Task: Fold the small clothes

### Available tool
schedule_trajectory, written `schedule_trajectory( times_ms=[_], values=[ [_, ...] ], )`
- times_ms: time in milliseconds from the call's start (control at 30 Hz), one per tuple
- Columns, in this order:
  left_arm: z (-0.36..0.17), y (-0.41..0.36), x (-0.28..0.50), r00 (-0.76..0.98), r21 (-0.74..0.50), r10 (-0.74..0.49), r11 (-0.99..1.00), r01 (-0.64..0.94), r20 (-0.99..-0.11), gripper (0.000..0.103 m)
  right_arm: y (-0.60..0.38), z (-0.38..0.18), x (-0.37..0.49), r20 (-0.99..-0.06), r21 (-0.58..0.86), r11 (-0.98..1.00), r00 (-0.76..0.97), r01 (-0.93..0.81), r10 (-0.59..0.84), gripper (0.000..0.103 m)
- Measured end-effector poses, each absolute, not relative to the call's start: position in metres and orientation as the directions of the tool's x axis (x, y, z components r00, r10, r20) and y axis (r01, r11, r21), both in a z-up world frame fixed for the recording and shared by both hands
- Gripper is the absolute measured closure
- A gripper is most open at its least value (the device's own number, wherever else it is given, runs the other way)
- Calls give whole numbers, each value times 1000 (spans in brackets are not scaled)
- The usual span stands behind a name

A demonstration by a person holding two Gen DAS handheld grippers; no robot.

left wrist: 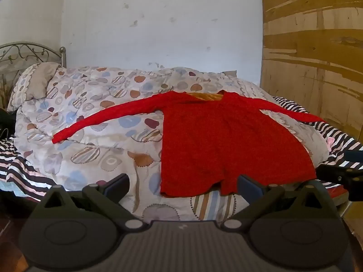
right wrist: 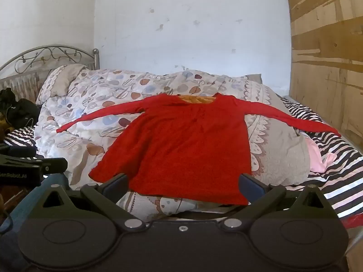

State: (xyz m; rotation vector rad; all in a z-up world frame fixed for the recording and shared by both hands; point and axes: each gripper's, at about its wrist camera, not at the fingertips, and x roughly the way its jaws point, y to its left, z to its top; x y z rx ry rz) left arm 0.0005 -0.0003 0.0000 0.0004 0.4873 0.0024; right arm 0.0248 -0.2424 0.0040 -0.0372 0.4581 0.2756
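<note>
Nearest the lens in each wrist view, my fingers stand spread to their widest and hold nothing: left gripper (left wrist: 182, 187) and right gripper (right wrist: 182, 187) both hover just short of the bed's near edge, tilted downward, touching no cloth. Beyond the left fingers (left wrist: 116, 184) lies the hem of the red long-sleeved top (left wrist: 217, 140), spread flat, face up, on a patterned duvet (left wrist: 95, 122). Both sleeves are stretched outward; the right one ends over the striped sheet (right wrist: 340, 158). A yellow lining shows at the neckline. Farther back: a pillow (right wrist: 61, 81), a metal headboard (right wrist: 50, 53), then a white wall (right wrist: 181, 22).
</note>
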Motion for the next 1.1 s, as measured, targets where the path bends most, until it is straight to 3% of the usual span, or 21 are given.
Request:
schedule_trajectory(
  times_ms=[1100],
  values=[
    [0,1,-1,887,0,10,1000,-11,-462,1,-241,5,26,-441,32,963,861,-267,253,0]
  ],
)
